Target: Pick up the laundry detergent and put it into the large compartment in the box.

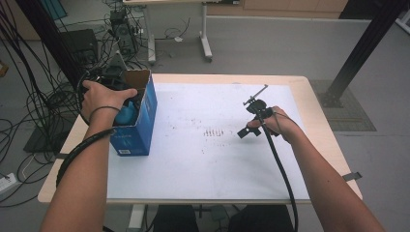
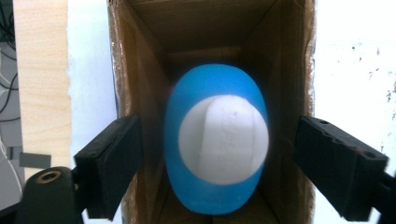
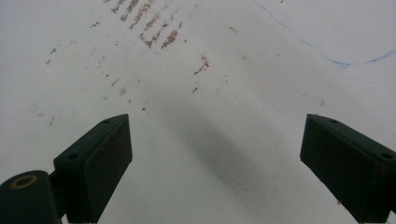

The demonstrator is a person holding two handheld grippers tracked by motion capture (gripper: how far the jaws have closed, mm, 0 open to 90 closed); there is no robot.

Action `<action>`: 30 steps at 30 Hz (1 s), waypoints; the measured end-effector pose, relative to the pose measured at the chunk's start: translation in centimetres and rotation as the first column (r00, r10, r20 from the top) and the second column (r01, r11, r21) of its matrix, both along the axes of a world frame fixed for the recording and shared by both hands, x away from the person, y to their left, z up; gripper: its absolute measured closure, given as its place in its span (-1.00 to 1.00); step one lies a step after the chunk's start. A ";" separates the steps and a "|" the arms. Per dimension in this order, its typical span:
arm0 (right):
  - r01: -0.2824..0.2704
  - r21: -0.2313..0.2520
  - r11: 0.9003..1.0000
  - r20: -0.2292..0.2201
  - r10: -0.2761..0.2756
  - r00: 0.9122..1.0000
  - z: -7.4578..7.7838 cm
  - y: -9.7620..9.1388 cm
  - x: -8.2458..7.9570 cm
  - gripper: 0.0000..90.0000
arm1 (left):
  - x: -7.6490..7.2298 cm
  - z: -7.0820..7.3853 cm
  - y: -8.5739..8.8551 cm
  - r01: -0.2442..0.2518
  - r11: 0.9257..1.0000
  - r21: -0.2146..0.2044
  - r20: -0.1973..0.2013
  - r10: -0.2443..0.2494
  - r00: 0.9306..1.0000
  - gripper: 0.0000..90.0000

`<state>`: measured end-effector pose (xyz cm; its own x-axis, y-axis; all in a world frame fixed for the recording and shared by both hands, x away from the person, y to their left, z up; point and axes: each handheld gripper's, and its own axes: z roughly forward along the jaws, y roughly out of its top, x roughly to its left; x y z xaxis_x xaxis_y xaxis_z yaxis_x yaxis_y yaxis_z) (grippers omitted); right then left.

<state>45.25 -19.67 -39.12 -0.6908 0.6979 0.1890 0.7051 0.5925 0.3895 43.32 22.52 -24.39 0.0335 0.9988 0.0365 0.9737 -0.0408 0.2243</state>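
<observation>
An open-topped cardboard box (image 1: 143, 116), blue outside and brown inside (image 2: 140, 70), stands at the table's left side. A blue egg-shaped object with a white round patch (image 2: 217, 140) lies inside it; its blue top shows in the high view (image 1: 126, 116). My left gripper (image 2: 217, 144) points down into the box mouth, open, with a jaw on each side of the object and apart from it. In the high view the hand covers most of the left gripper (image 1: 124, 102). My right gripper (image 1: 251, 126) rests open on the white sheet (image 3: 215, 135) with nothing between its jaws.
A white sheet (image 1: 217, 164) with brownish smudges (image 1: 215, 132) covers most of the wooden table (image 1: 309, 84). Cables and equipment (image 1: 116, 29) lie on the floor beyond the table's left and far edges. A black post (image 1: 362, 43) stands at the far right.
</observation>
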 end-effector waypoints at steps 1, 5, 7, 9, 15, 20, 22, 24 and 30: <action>0.001 0.000 1.000 0.000 -0.001 1.000 0.0 0.0 0.0 -0.80 | 0.0 0.1 0.0 -0.003 1.000 -0.001 0.002 0.003 1.000 -0.67; 0.002 0.000 1.000 0.002 -0.002 1.000 0.1 0.0 0.0 -0.80 | -0.1 1.1 -0.2 -0.010 1.000 0.012 0.005 0.010 1.000 -0.79; 0.000 0.003 1.000 0.002 0.000 1.000 0.2 0.0 -0.1 -0.80 | -0.2 1.4 -0.2 -0.003 1.000 0.007 0.004 0.003 1.000 -0.80; 0.004 0.004 1.000 0.002 -0.004 1.000 0.2 0.0 -0.1 -0.80 | -0.2 1.8 -0.2 0.001 1.000 0.004 0.002 -0.001 1.000 -0.81; 0.000 0.003 1.000 0.006 0.000 1.000 0.3 -0.1 -0.1 -0.80 | -0.5 3.2 -0.3 0.014 0.999 -0.029 -0.002 -0.014 1.000 -0.84; -0.001 0.005 1.000 0.005 0.001 1.000 0.3 0.0 -0.1 -0.81 | -0.8 4.3 -0.7 0.030 0.997 -0.068 0.003 -0.030 1.000 -0.85; 0.001 0.006 1.000 0.004 -0.001 1.000 0.3 0.0 -0.1 -0.81 | -0.8 4.7 -0.8 0.035 0.996 -0.080 0.004 -0.035 0.999 -0.85; 0.000 0.003 1.000 0.004 0.000 1.000 0.3 0.0 -0.1 -0.80 | -1.0 5.2 -1.1 0.050 0.995 -0.091 0.007 -0.050 0.999 -0.86; -0.004 0.003 1.000 0.007 0.004 1.000 0.3 0.0 -0.1 -0.81 | -1.5 6.6 -2.4 0.098 0.990 -0.098 0.012 -0.097 0.995 -0.86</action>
